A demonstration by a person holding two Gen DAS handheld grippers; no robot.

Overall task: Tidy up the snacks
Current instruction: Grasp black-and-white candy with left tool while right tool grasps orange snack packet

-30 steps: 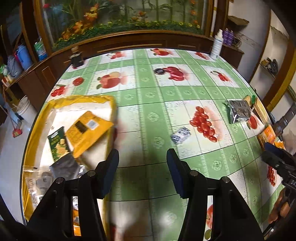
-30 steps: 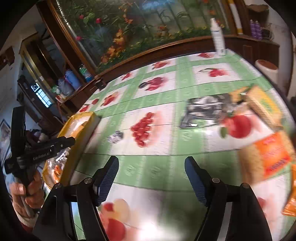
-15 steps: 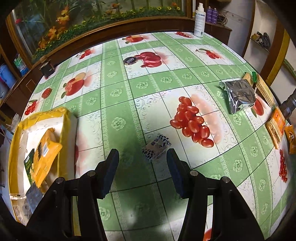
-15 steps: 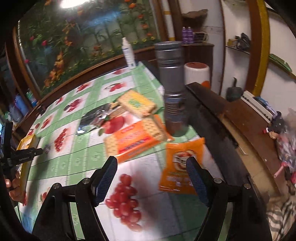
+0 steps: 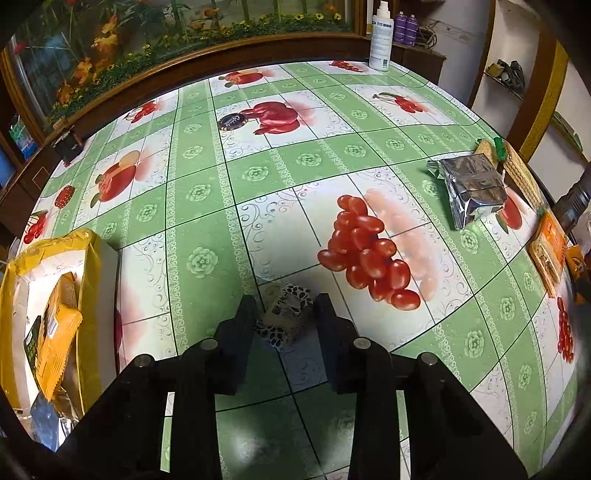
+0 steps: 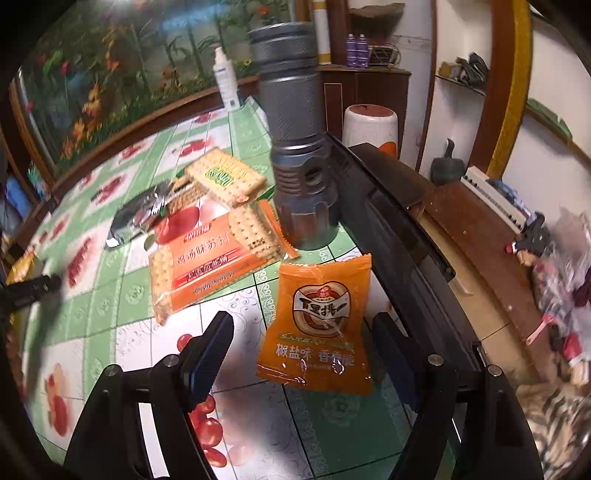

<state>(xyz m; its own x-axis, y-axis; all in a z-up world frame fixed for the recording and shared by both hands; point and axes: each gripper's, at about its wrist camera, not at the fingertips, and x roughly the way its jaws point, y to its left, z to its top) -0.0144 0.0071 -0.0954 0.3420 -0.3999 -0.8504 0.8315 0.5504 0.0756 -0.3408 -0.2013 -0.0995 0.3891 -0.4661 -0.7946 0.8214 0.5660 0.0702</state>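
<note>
Glossy orange plastic snack packet point(image 6: 321, 325)

One small patterned snack packet point(image 5: 286, 315), one silver foil pack point(image 5: 474, 188), two cracker packs point(image 6: 207, 266) point(image 6: 225, 179), one orange sachet point(image 6: 319, 325), one yellow tray point(image 5: 90, 266), one white bottle point(image 5: 380, 35), two purple cans point(image 5: 406, 23), one flashlight point(image 6: 295, 140).

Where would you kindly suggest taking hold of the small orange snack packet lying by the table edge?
Grip the orange snack packet across its flat middle, coming from above: it lies flat between the open right hand-held gripper's fingers, its side edges facing them.
</note>
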